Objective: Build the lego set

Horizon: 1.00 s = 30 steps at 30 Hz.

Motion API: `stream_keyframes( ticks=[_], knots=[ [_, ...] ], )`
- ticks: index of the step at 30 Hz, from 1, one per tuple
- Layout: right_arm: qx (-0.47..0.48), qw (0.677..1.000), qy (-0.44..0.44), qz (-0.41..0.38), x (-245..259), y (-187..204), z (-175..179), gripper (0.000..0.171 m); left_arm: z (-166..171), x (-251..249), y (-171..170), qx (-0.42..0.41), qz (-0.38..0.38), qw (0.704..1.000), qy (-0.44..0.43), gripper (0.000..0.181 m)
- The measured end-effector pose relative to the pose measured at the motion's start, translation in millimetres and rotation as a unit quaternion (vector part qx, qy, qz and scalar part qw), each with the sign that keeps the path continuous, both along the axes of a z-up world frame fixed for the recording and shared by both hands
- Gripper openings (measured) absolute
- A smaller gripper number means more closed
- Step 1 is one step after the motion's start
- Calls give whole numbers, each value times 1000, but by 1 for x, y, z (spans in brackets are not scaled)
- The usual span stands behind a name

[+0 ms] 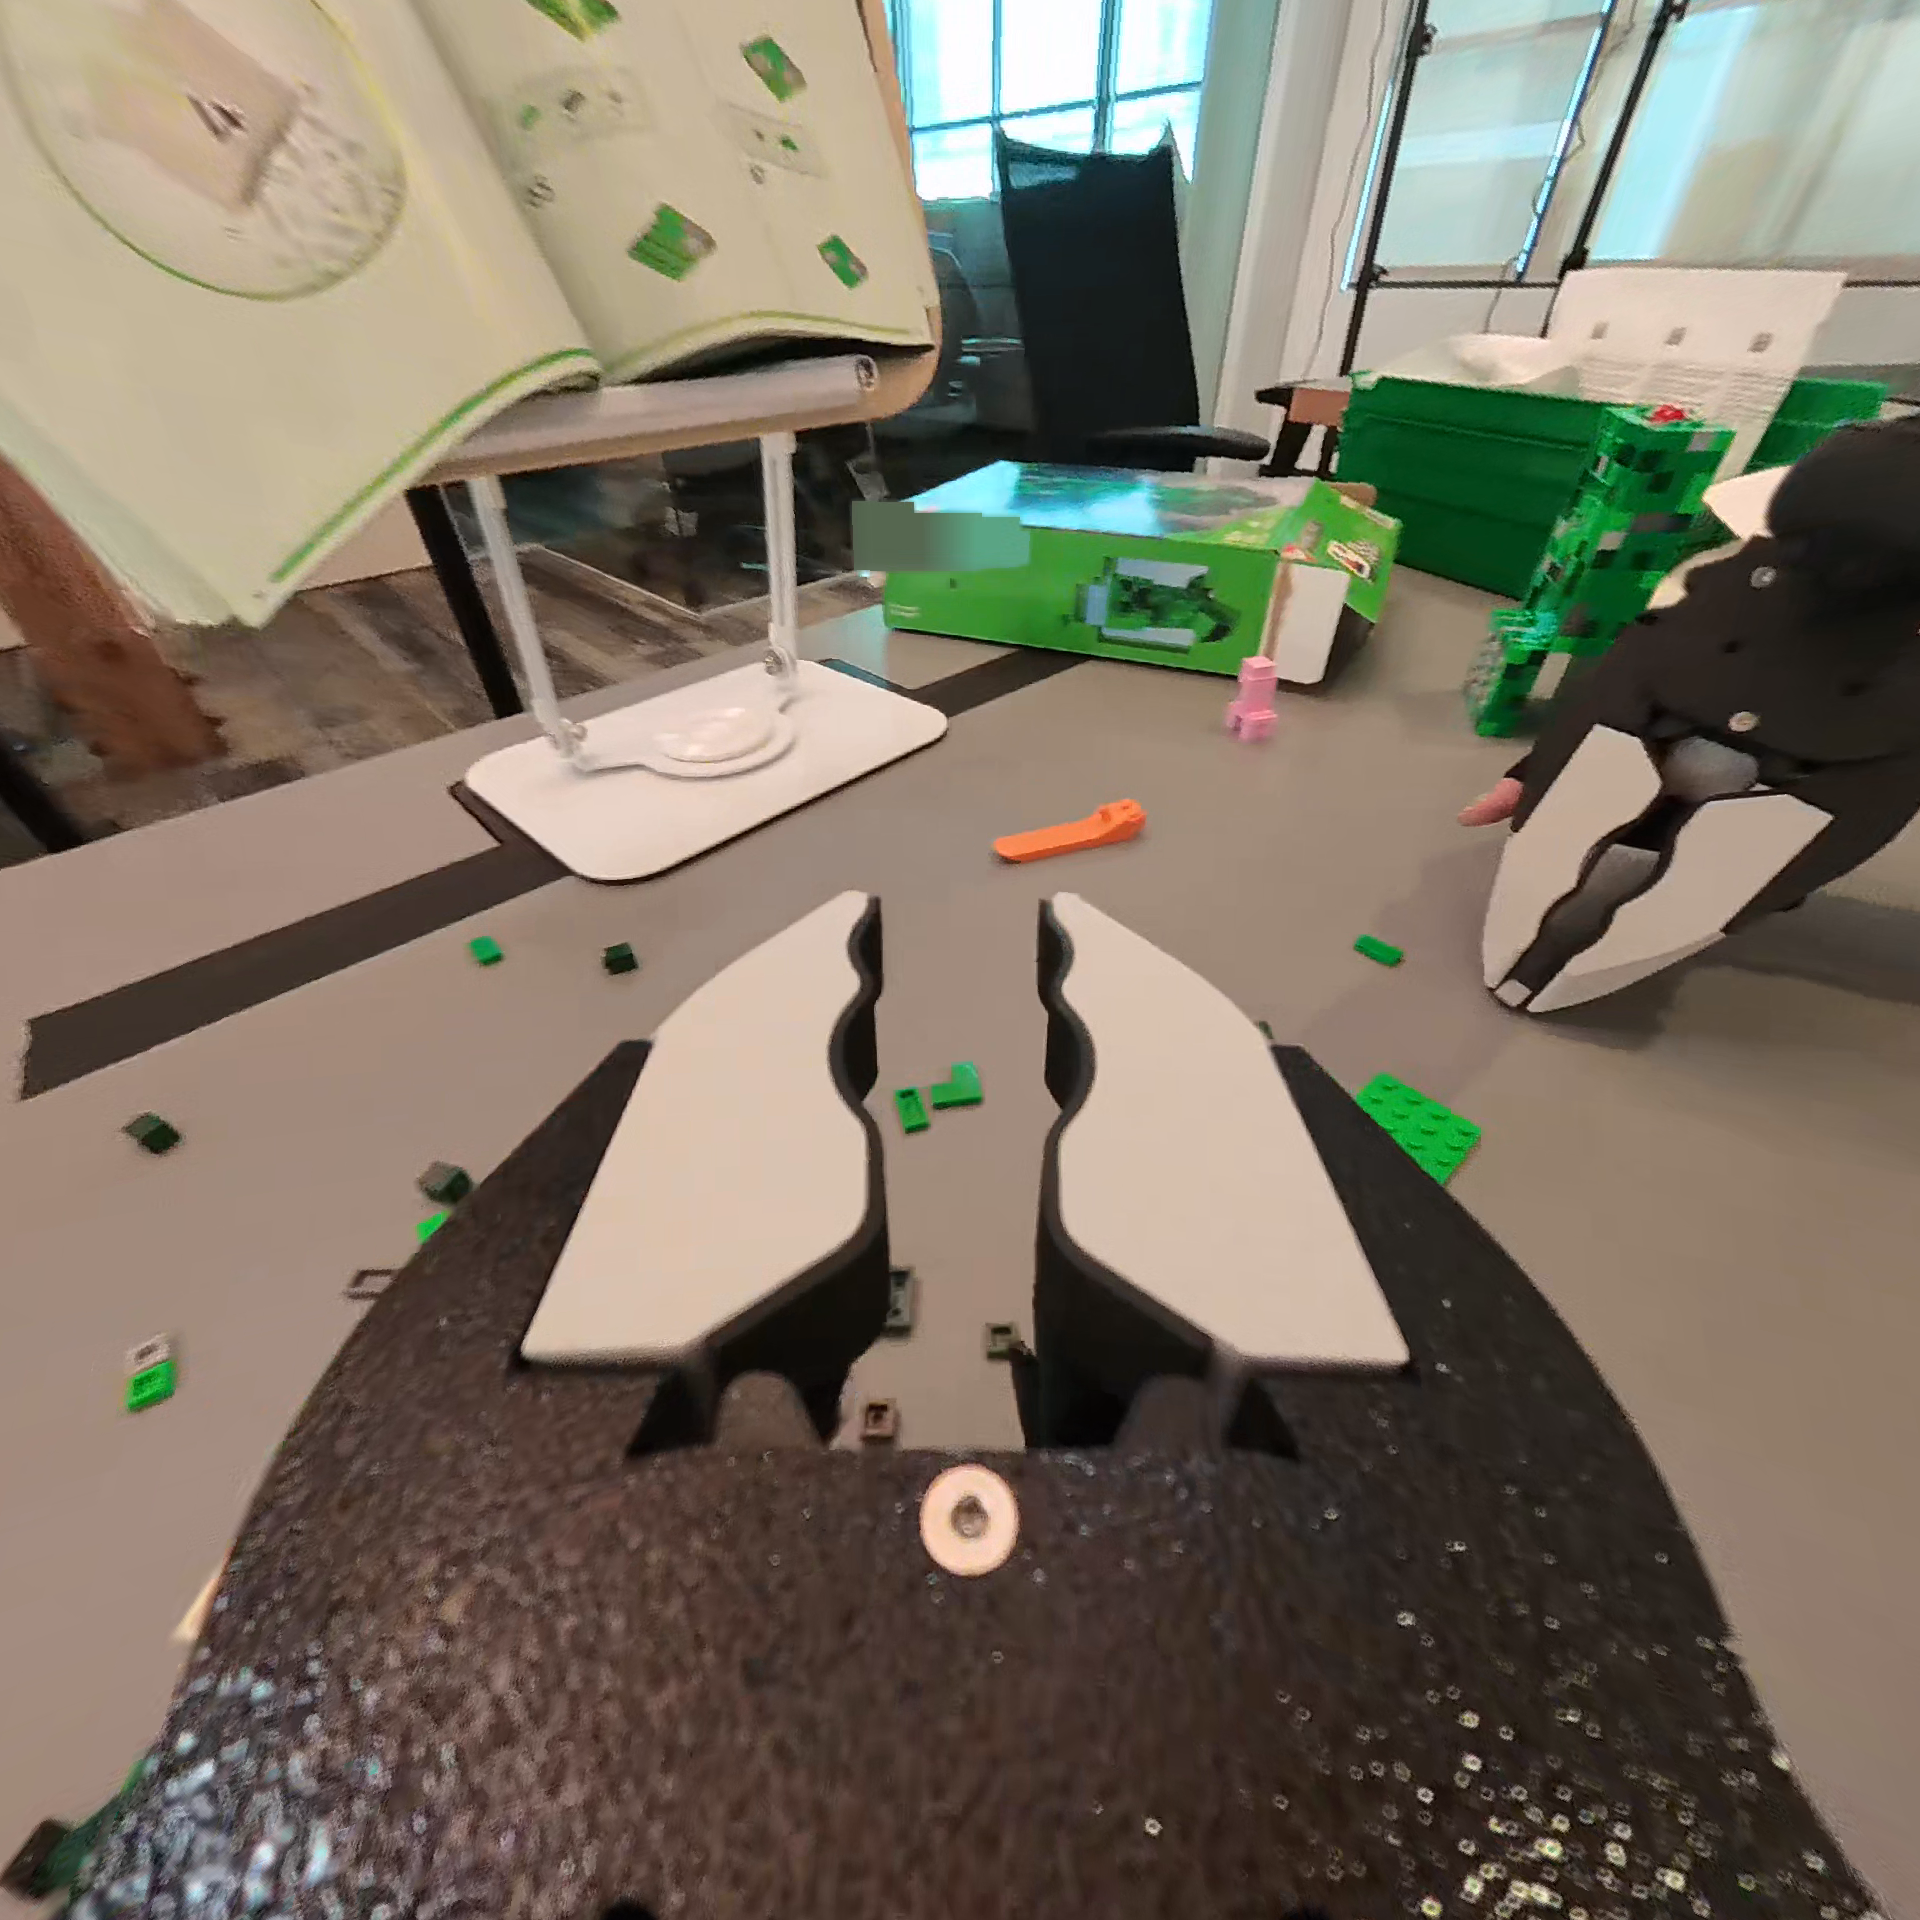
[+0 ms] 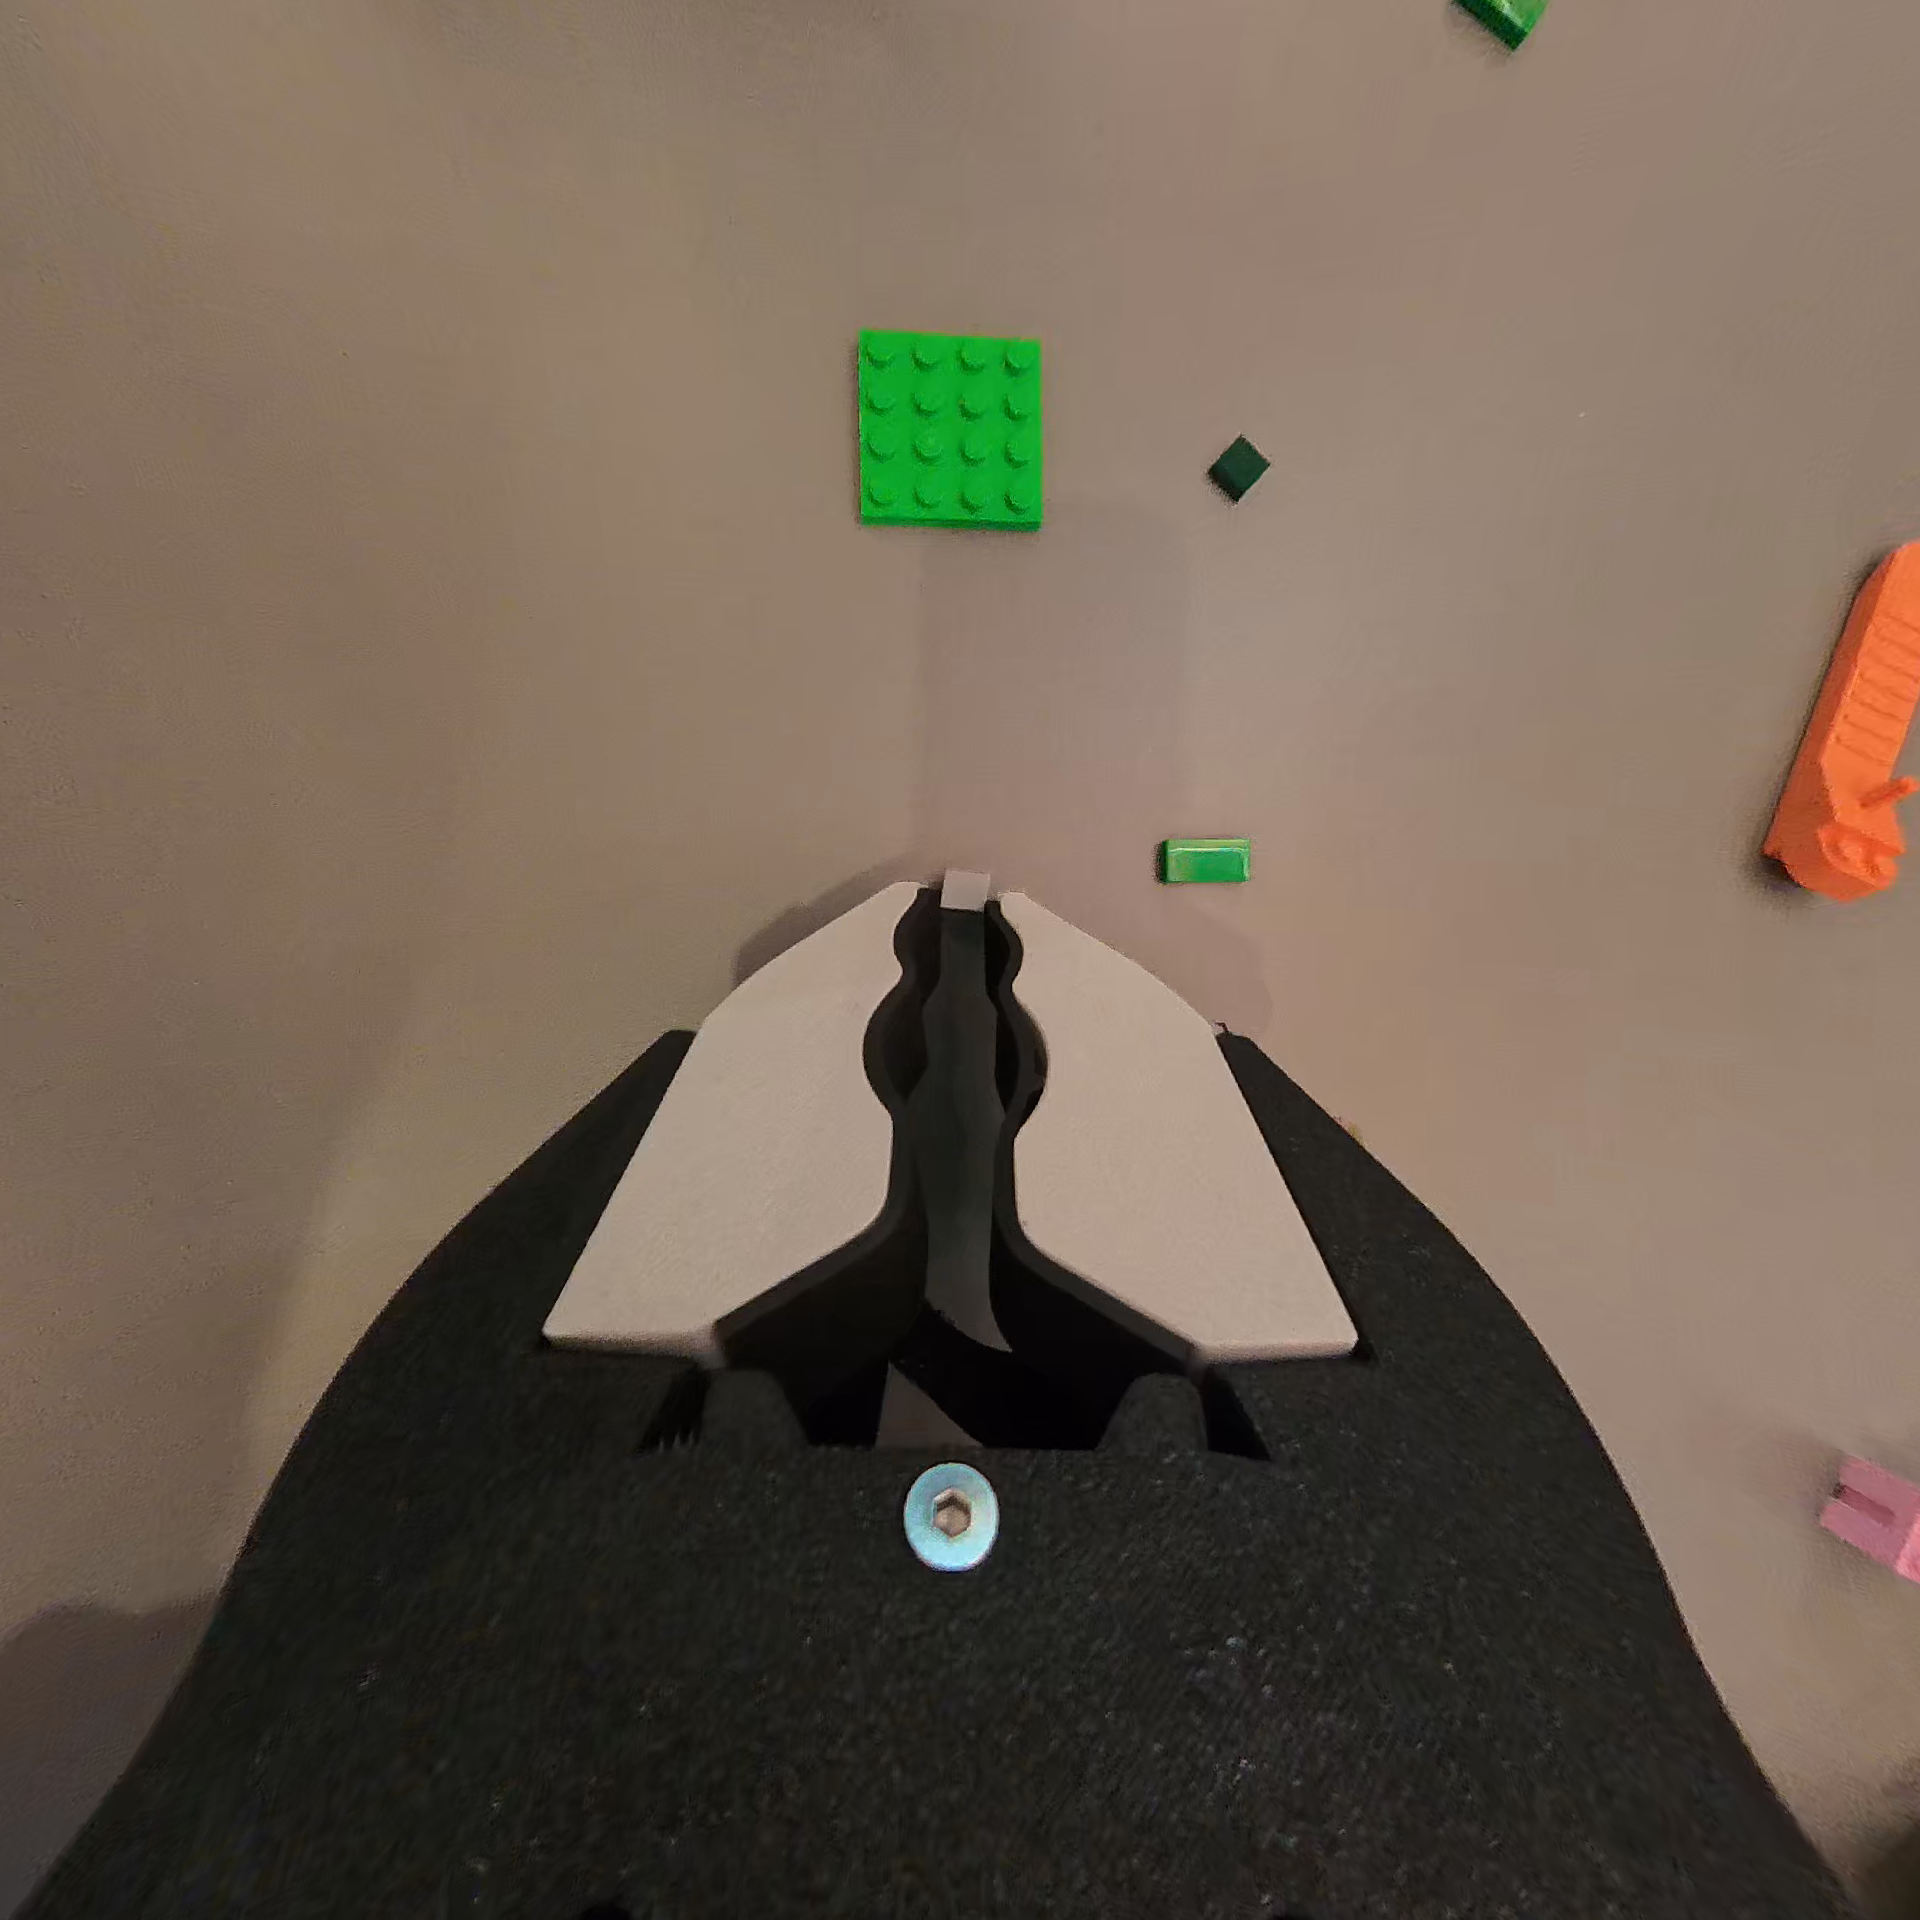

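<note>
In the left wrist view my left gripper [image 1: 958,914] is open and empty above the grey table [image 1: 1247,987], with two small green pieces [image 1: 935,1096] on the table between its fingers. In the right wrist view my right gripper [image 2: 964,906] is shut on a small light grey tile [image 2: 964,889], tips close to the table. It also shows at the right of the left wrist view [image 1: 1517,992]. A green 4x4 plate [image 2: 949,431] lies ahead of it, also seen in the left wrist view [image 1: 1418,1127]. A green 1x2 tile [image 2: 1203,861] lies just right of its tips.
An orange brick separator [image 1: 1070,831] [image 2: 1860,727], a pink figure [image 1: 1252,701] [image 2: 1875,1517] and a dark green tile [image 2: 1238,468] lie on the table. A green box [image 1: 1132,561] and a built green model [image 1: 1590,582] stand behind. An open instruction booklet [image 1: 416,208] rests on a white-based stand [image 1: 707,769]. Small pieces lie scattered at left. The left gripper's tips are roughly 25 cm from the right gripper's. My right tips are roughly 8 cm from the green 4x4 plate [image 2: 949,431].
</note>
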State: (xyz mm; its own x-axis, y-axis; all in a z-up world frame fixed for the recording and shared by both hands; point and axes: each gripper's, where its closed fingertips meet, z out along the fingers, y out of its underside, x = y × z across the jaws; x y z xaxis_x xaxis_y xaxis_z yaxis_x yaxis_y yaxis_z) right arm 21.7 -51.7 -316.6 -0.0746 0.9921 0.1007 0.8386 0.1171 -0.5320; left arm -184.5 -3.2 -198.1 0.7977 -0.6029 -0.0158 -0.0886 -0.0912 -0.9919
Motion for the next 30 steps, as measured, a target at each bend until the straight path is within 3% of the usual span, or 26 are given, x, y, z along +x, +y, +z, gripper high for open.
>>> stream_keyframes(
  ticks=[6, 15, 23, 26, 30],
  knots=[
    [-20, 1000, -6, -8, 0, -1, 0, 8, 7, -25, 3, 18, 43, 999, 0, 28],
    [-42, 999, 2, -24, 8, -4, 4, 24, 14, -64, 2, 31, 94, 995, -12, 30],
    [-35, 972, 154, -176, -14, 21, 49, 20, 7, -152, -12, 37, 218, 975, 6, 31],
    [-29, 968, 145, -202, -49, 31, 43, 14, 7, -174, -17, 44, 250, 967, 14, 31],
    [-5, 980, 65, -189, -74, 40, 20, 20, -3, -187, -23, 43, 272, 960, 52, 29]
  ],
)
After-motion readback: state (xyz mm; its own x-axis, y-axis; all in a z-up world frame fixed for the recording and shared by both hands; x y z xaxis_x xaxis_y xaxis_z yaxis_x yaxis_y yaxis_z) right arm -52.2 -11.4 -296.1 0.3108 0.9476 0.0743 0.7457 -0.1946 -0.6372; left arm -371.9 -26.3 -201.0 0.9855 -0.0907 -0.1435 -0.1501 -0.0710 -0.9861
